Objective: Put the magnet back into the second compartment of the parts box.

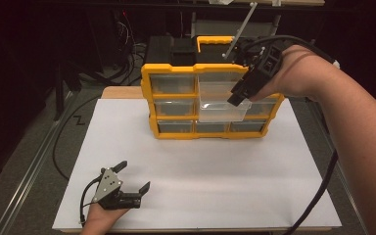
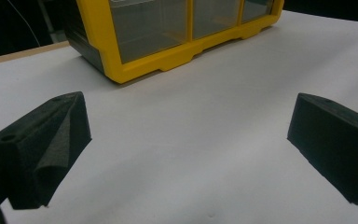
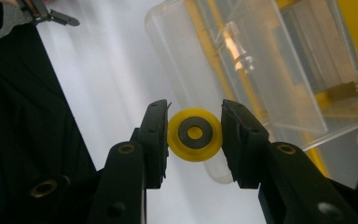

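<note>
At the near left corner of the white surface point(image 1: 200, 186), the left hand-held gripper point(image 1: 133, 177) rests low with its two jaws spread wide apart and nothing between them; in its own view the bare sheet lies between the black pads. Farther back stands one yellow organizer point(image 1: 176, 103), upright, with nine clear drawers in three rows of three. One drawer point(image 1: 223, 105), in the middle column, is pulled out toward the person. Above it hangs the right hand-held gripper point(image 3: 195, 135), pointing down. In the right gripper view its two jaws bracket one yellow wheel point(image 3: 195, 134) with a dark ring around a yellow centre; the left jaw touches its rim, and at the right jaw I cannot tell contact. The open drawer lies just behind the wheel.
</note>
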`<state>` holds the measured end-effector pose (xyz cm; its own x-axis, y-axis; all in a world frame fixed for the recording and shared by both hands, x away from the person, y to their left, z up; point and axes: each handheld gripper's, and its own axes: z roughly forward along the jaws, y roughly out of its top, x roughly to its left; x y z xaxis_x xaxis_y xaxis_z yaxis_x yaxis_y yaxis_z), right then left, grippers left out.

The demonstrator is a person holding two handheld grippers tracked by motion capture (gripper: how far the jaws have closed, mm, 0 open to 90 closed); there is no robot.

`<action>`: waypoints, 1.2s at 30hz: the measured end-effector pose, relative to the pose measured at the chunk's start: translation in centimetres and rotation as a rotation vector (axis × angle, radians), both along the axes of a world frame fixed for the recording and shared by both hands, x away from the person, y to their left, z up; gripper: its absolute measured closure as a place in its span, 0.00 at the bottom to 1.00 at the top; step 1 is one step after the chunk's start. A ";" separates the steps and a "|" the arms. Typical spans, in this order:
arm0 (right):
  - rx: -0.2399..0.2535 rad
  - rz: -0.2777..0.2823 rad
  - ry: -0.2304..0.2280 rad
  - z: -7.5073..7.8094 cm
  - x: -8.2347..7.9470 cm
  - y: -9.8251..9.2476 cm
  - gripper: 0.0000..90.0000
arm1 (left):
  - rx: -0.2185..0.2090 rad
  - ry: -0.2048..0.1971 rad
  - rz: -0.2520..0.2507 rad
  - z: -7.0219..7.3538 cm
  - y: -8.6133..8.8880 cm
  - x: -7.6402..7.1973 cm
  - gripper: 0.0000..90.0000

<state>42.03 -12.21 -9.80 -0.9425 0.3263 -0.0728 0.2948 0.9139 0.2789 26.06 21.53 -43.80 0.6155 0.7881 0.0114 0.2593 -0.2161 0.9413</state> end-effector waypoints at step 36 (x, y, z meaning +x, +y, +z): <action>-0.022 -0.052 -0.021 -0.5 4.0 1.4 0.71 | -0.004 -0.001 -0.006 0.0 0.2 0.0 0.00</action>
<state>46.02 -10.77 -10.27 -0.9223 0.3733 -0.1000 0.3369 0.9033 0.2655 26.06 21.75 -43.78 0.6198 0.7847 0.0088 0.2573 -0.2138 0.9424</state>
